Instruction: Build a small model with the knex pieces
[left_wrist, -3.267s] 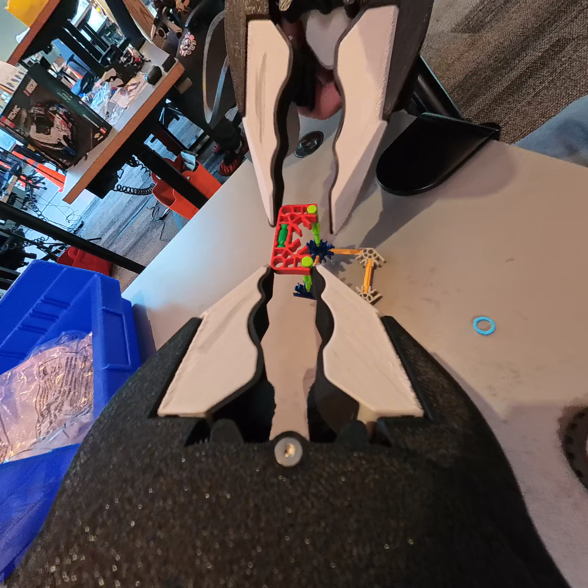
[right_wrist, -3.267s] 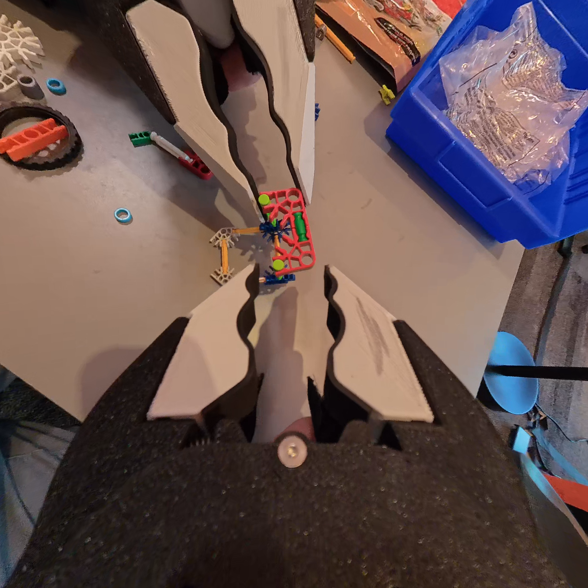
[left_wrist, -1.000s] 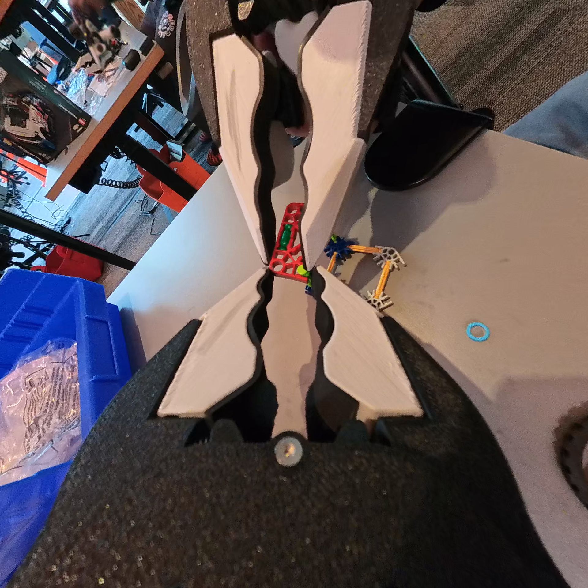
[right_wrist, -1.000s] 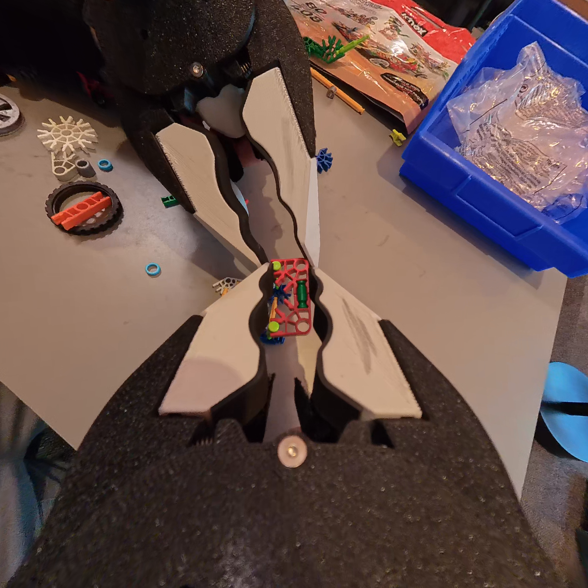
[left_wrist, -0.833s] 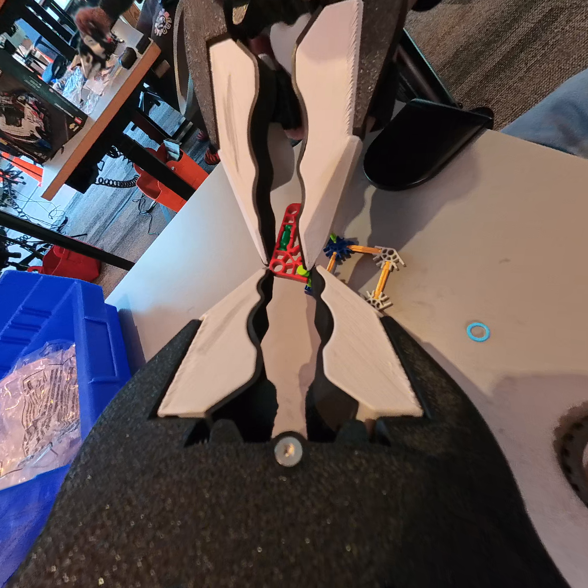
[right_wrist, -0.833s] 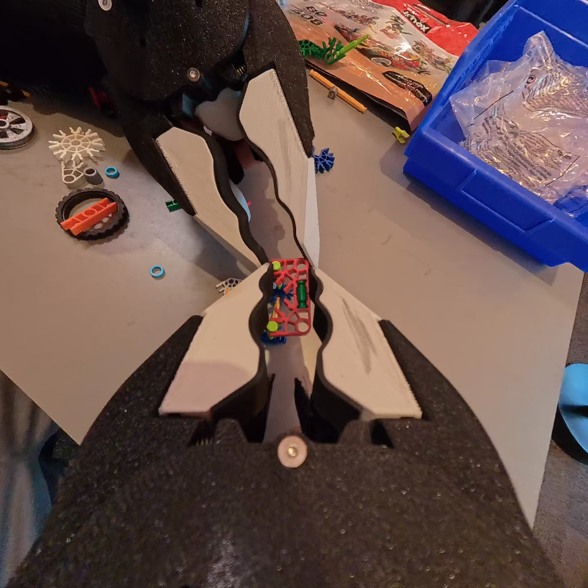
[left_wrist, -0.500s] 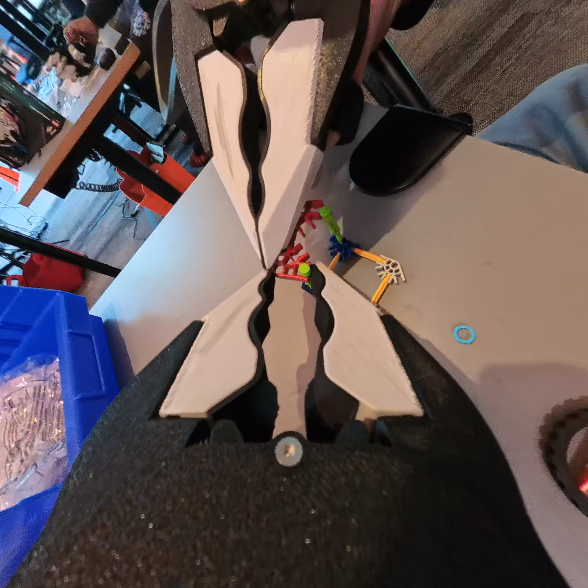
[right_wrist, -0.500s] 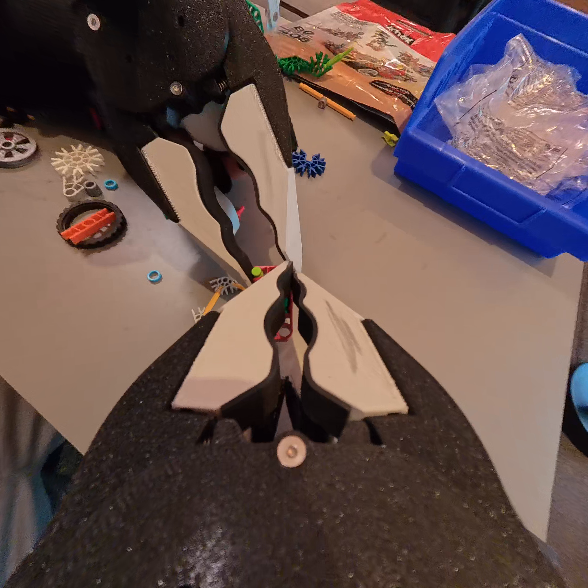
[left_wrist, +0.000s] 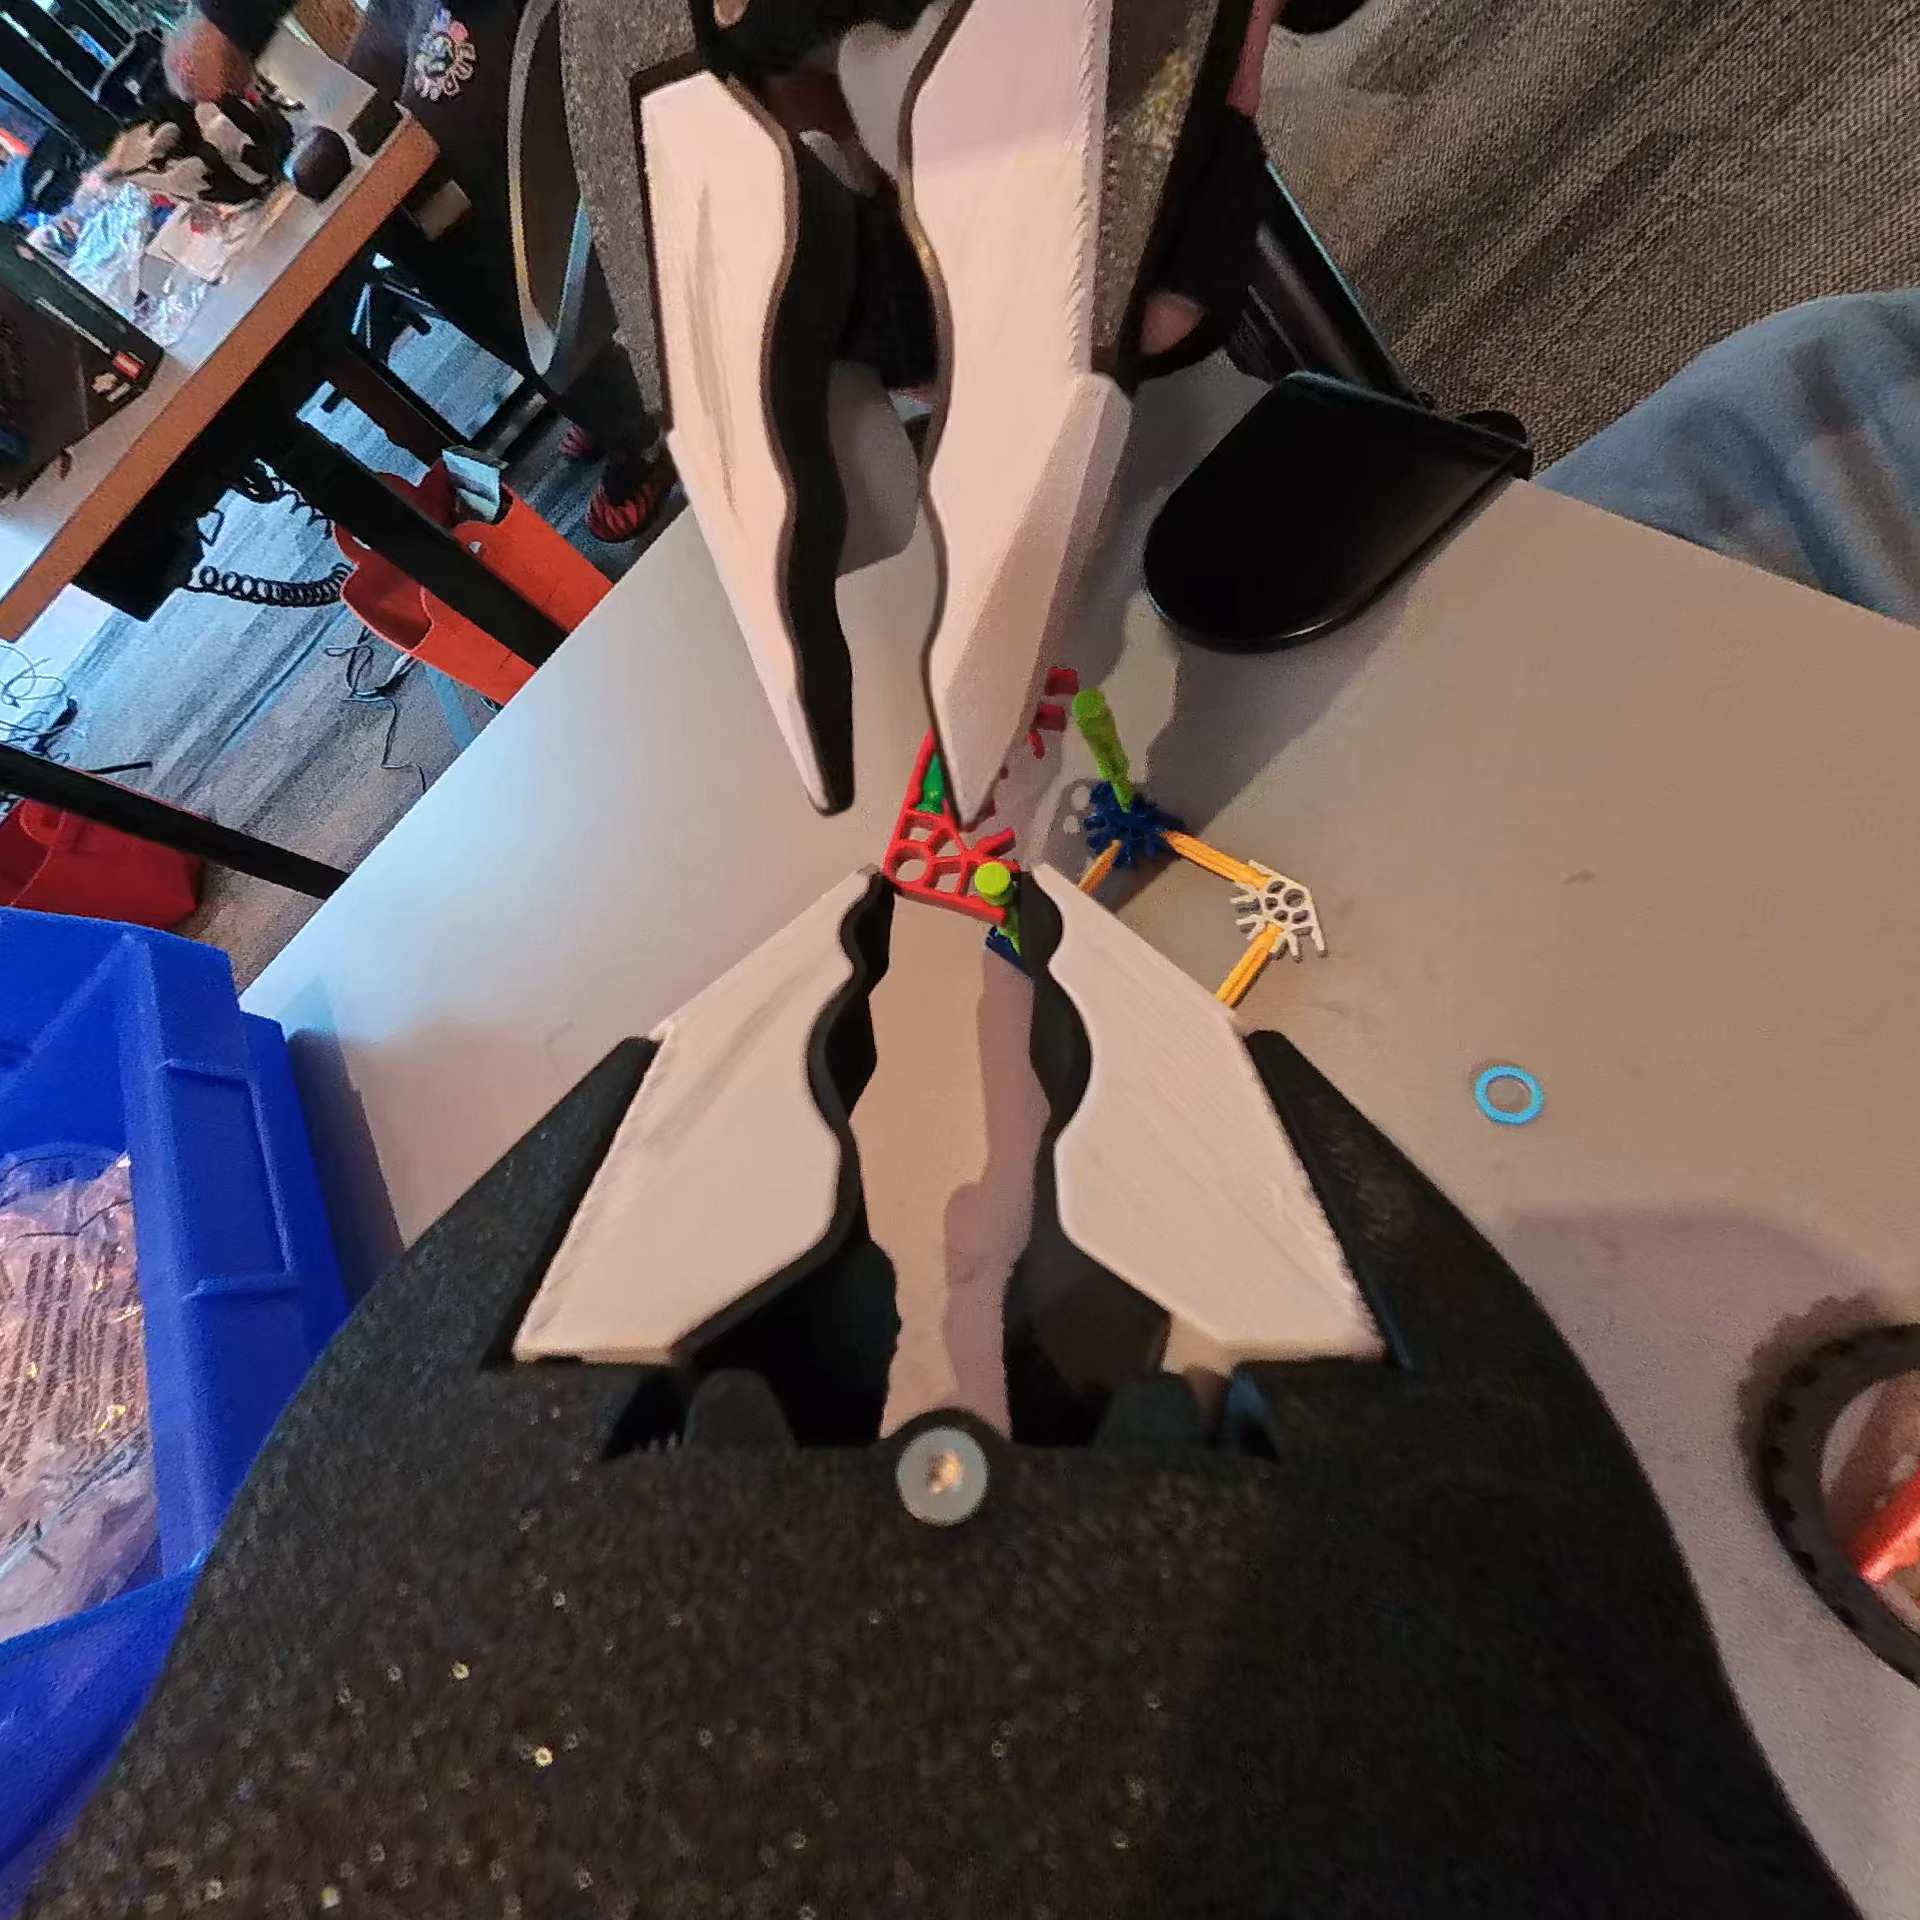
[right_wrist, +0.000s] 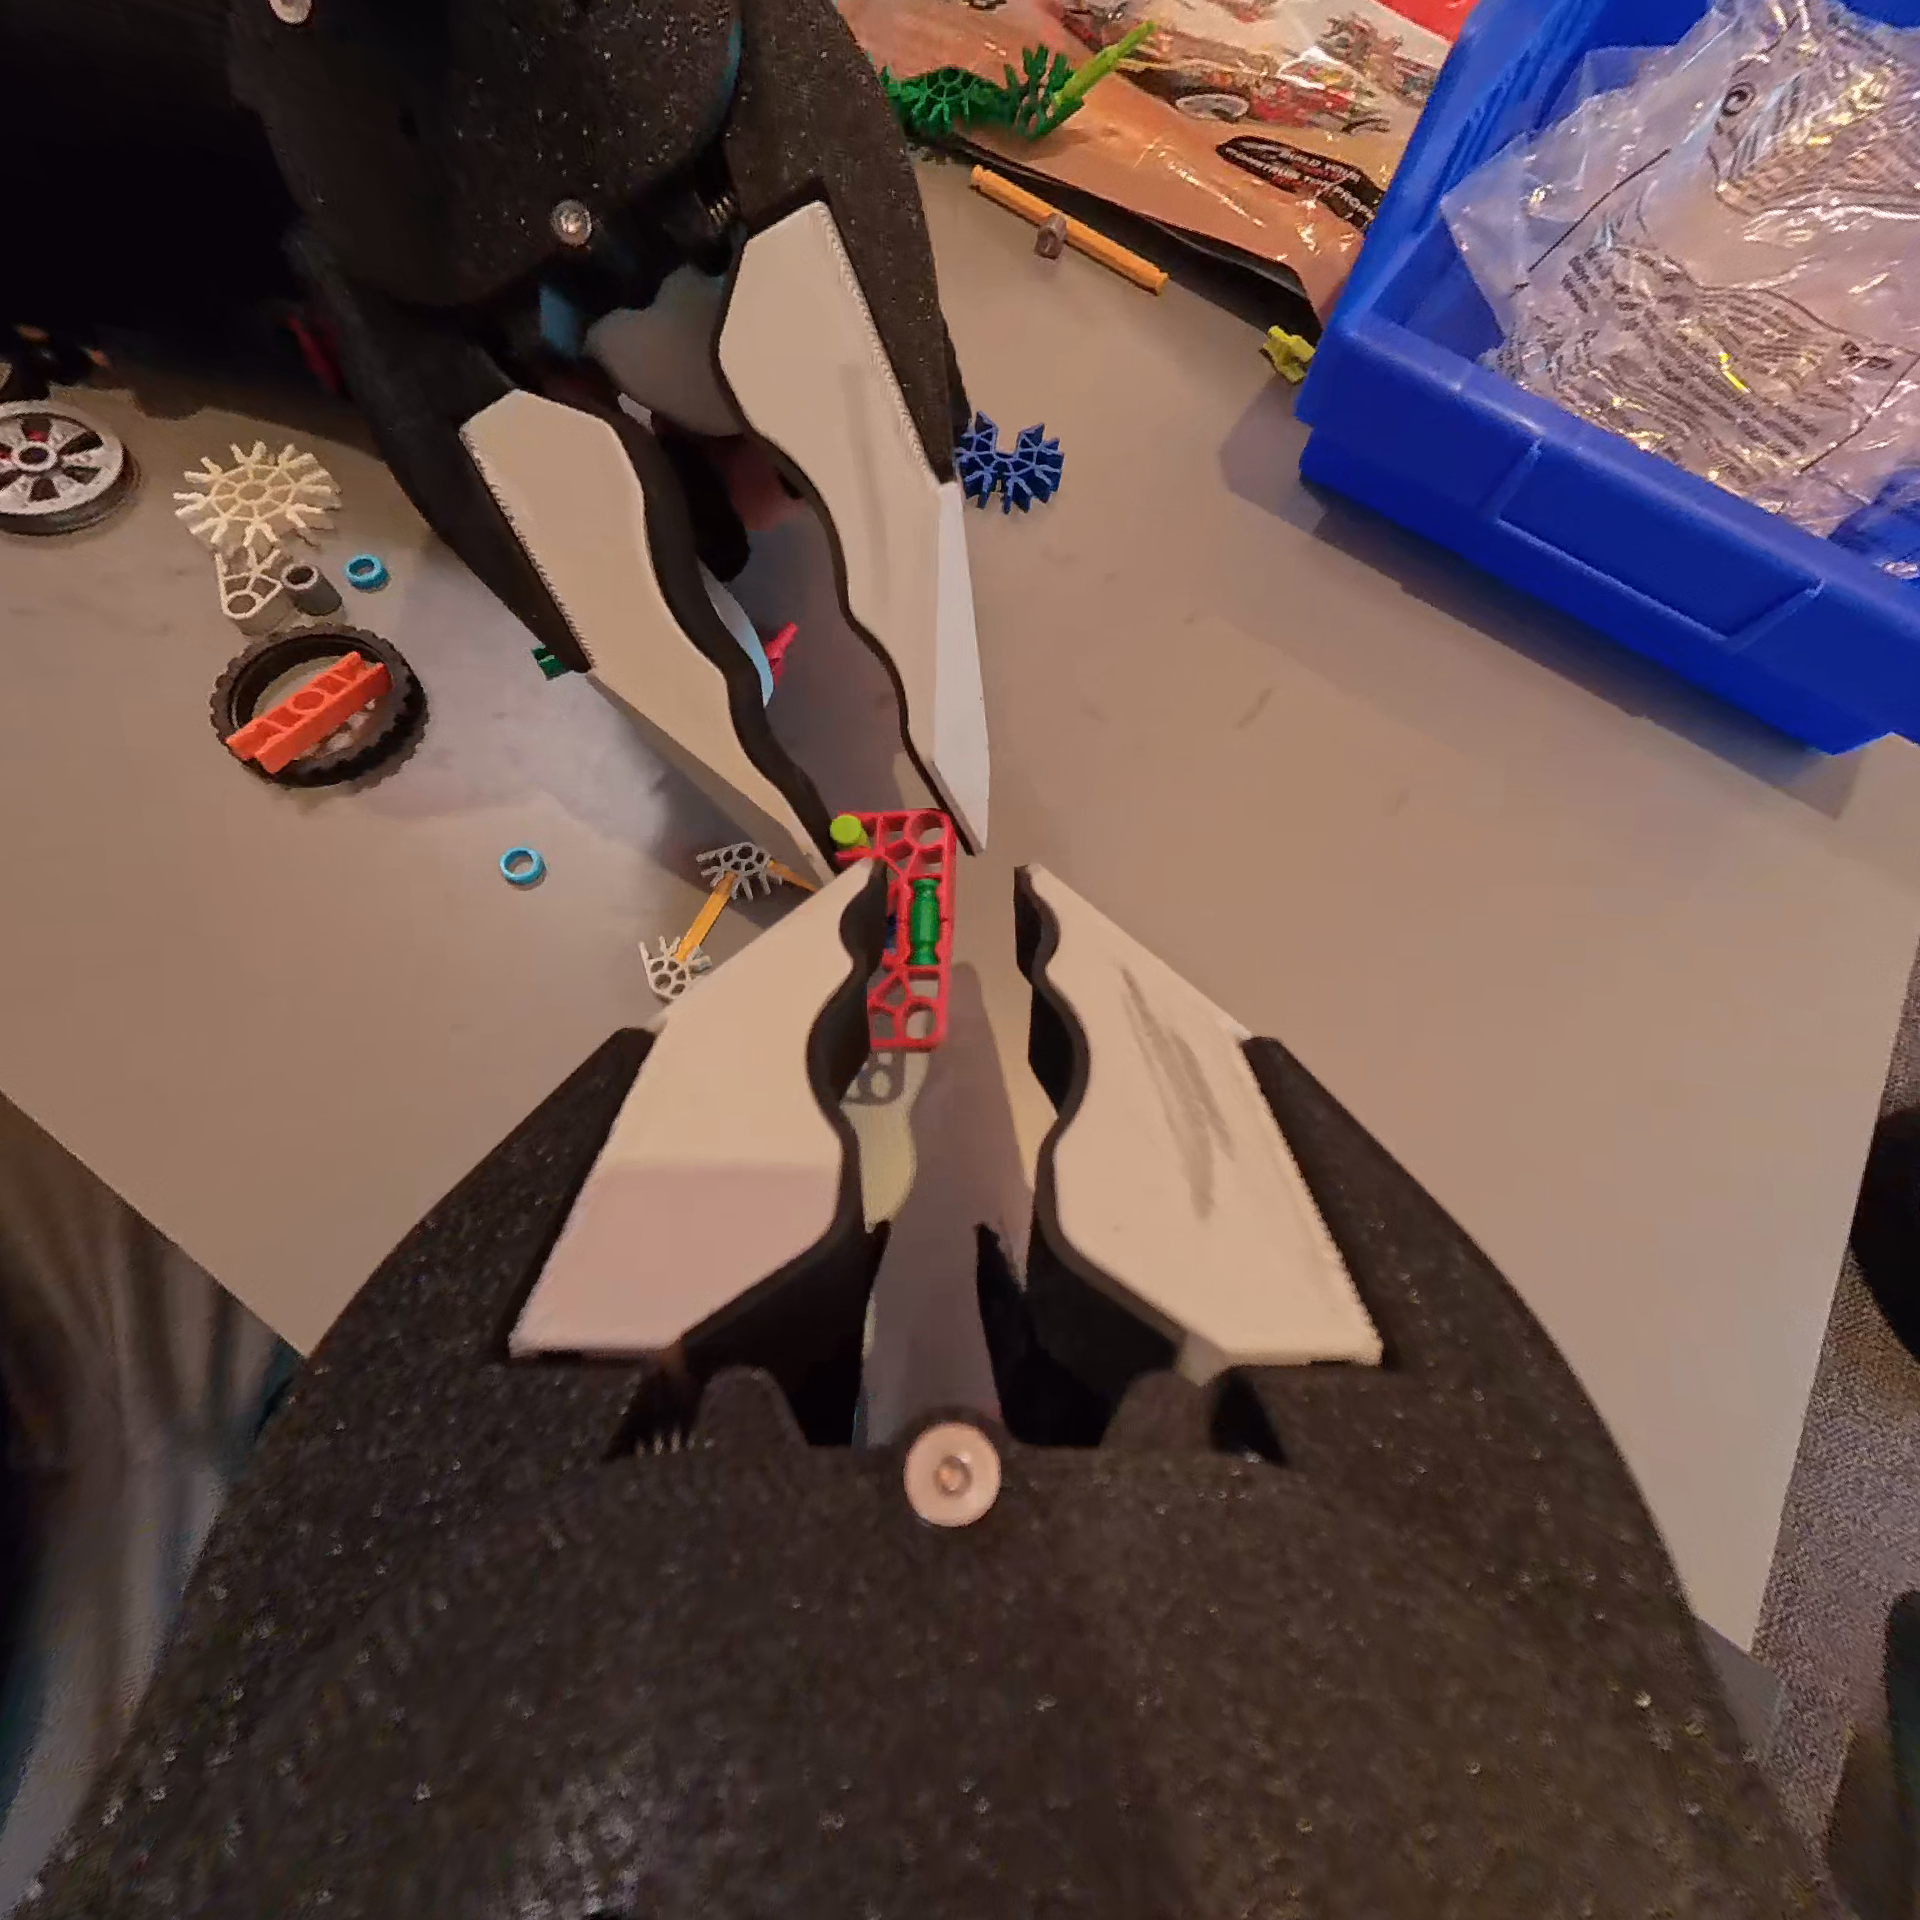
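A red lattice panel (right_wrist: 906, 1003) with a dark green piece (right_wrist: 925, 920) and lime green rods belongs to a small build with a blue snowflake connector (left_wrist: 1127, 823), orange rods and grey connectors (left_wrist: 1280, 914) on the grey table (left_wrist: 1558, 790). The panel is tilted up on edge. My left gripper (left_wrist: 956, 883) is shut across one end of the panel (left_wrist: 930, 862). It also shows in the right wrist view (right_wrist: 899, 847). My right gripper (right_wrist: 940, 873) is open around the panel's other end, with a gap on its right side. It also shows in the left wrist view (left_wrist: 899, 810).
A blue bin (right_wrist: 1558, 488) holding a clear plastic bag stands at the table edge. Loose parts lie about: a black tyre with an orange piece (right_wrist: 317, 712), light blue rings (left_wrist: 1507, 1094), a white snowflake connector (right_wrist: 255, 488), blue connectors (right_wrist: 1008, 457). A black curved stand (left_wrist: 1320, 520) sits by the far edge. Only a small space, under 4 cm, lies between the two pairs of fingers.
My right gripper came in over the red panel, shut on it and tilted it up on edge, and has now opened again. My left gripper kept its hold throughout.
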